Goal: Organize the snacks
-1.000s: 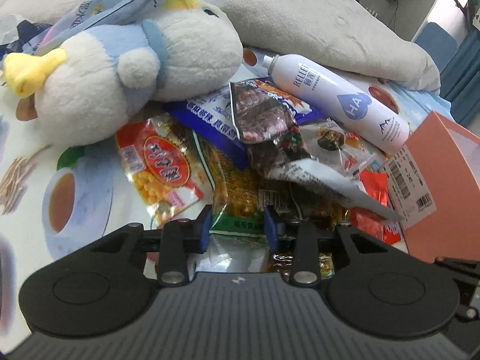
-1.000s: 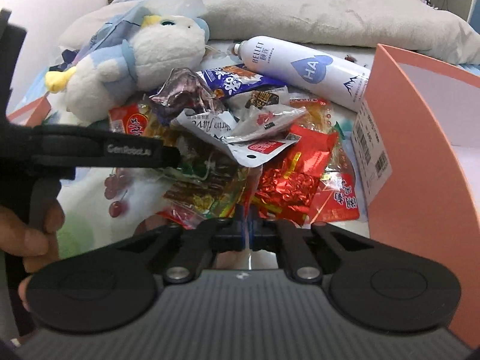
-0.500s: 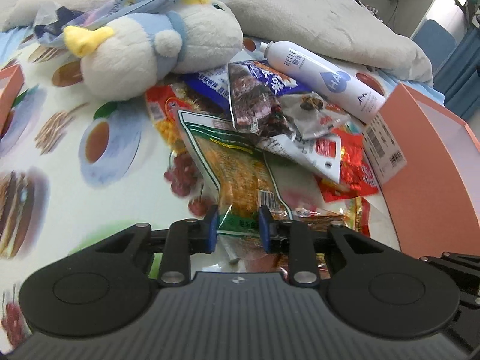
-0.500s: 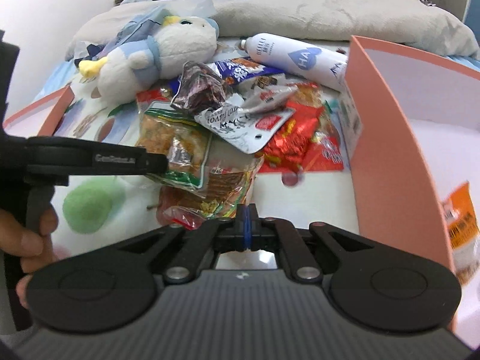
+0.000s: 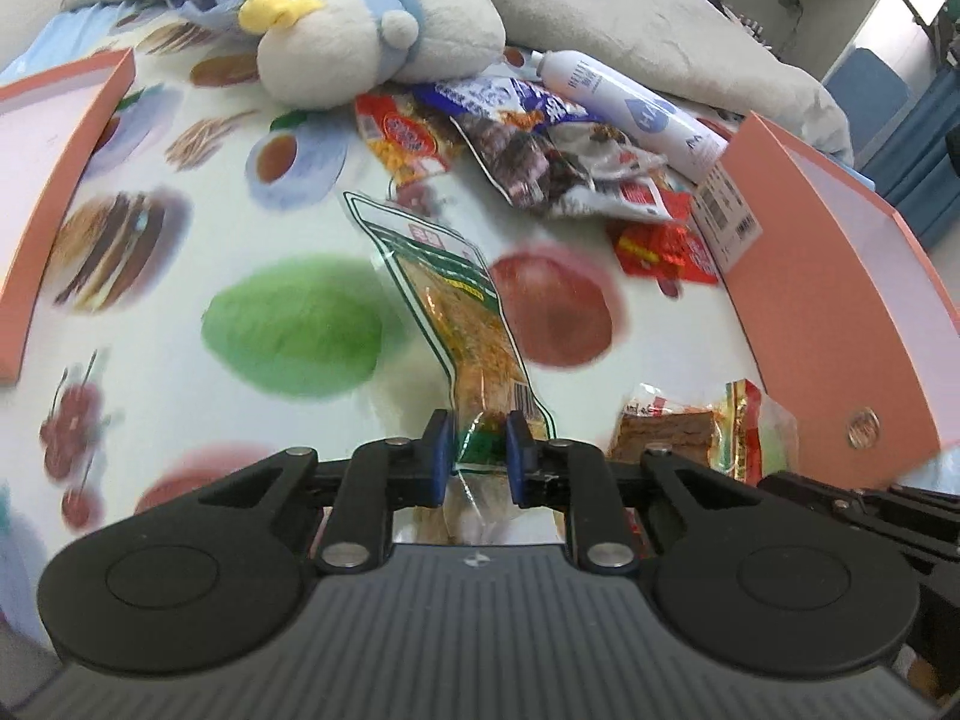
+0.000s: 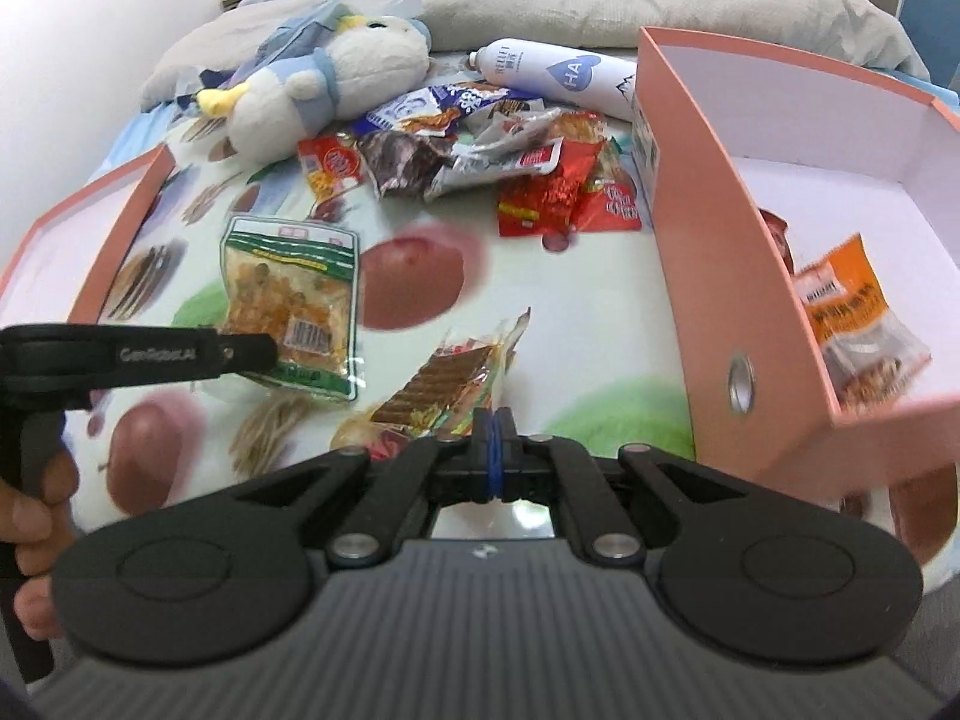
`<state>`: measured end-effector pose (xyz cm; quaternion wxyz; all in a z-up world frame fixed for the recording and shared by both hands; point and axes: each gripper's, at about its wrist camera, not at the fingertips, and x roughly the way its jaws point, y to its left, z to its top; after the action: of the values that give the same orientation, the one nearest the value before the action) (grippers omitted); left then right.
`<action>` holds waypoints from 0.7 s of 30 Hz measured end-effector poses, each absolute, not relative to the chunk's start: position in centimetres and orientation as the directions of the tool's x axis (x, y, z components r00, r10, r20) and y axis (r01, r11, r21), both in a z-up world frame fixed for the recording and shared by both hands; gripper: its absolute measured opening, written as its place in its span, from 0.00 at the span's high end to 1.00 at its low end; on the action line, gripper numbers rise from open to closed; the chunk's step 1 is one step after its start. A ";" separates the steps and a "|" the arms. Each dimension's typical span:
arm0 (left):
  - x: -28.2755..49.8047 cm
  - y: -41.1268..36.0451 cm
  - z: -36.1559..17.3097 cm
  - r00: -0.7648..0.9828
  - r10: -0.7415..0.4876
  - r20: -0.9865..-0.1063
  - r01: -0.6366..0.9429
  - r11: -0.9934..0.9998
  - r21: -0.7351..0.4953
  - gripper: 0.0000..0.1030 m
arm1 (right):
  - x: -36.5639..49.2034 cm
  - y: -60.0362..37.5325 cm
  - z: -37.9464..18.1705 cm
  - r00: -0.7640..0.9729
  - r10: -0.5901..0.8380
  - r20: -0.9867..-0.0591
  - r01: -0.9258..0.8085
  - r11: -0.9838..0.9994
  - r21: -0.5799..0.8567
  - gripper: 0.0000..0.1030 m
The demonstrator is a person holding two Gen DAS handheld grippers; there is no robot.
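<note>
My left gripper (image 5: 477, 450) is shut on the bottom edge of a green-trimmed bag of yellow snacks (image 5: 456, 300), which also shows in the right wrist view (image 6: 294, 300). My right gripper (image 6: 493, 444) is shut on a clear packet of brown wafers (image 6: 447, 384), also seen in the left wrist view (image 5: 672, 426). A pile of snack packets (image 6: 480, 150) lies further back on the fruit-print cloth. A pink box (image 6: 708, 276) stands to the right and holds an orange packet (image 6: 852, 312). A second pink box (image 6: 120, 222) is on the left.
A white and blue plush toy (image 6: 336, 78) and a white spray bottle (image 6: 558, 75) lie behind the pile. A grey pillow (image 6: 630, 0) lies at the back. A person's hand (image 6: 30, 528) holds the left gripper's handle.
Both grippers have pulled back from the pile toward me, each dragging its packet out. The pile now sits farther away and both pink boxes are in view.
</note>
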<state>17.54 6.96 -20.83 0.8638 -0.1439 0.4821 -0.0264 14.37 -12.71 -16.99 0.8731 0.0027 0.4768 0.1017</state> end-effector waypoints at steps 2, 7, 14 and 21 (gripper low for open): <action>16.2 7.1 -20.8 0.530 -0.192 -0.826 -0.094 0.955 -0.282 0.79 | 13.3 -12.9 -17.0 0.528 0.179 -0.830 -0.173 0.980 0.101 0.97; 13.6 7.6 -20.8 0.530 -0.203 -0.823 -0.100 0.949 -0.299 0.78 | 11.0 -13.0 -17.6 0.512 0.189 -0.838 -0.165 0.979 0.119 0.96; 12.5 8.5 -20.6 0.529 -0.200 -0.825 -0.117 0.945 -0.304 0.69 | 10.3 -13.1 -18.3 0.465 0.248 -0.850 -0.193 0.965 0.176 0.93; 11.6 10.3 -20.1 0.564 -0.156 -0.811 -0.213 0.921 -0.326 0.22 | 10.0 -13.6 -17.9 0.449 0.266 -0.853 -0.233 0.956 0.176 0.37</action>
<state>11.62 10.34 -20.10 0.8618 -0.1979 0.4668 0.0164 10.01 -13.60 -17.90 0.8509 0.0162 0.5041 0.1468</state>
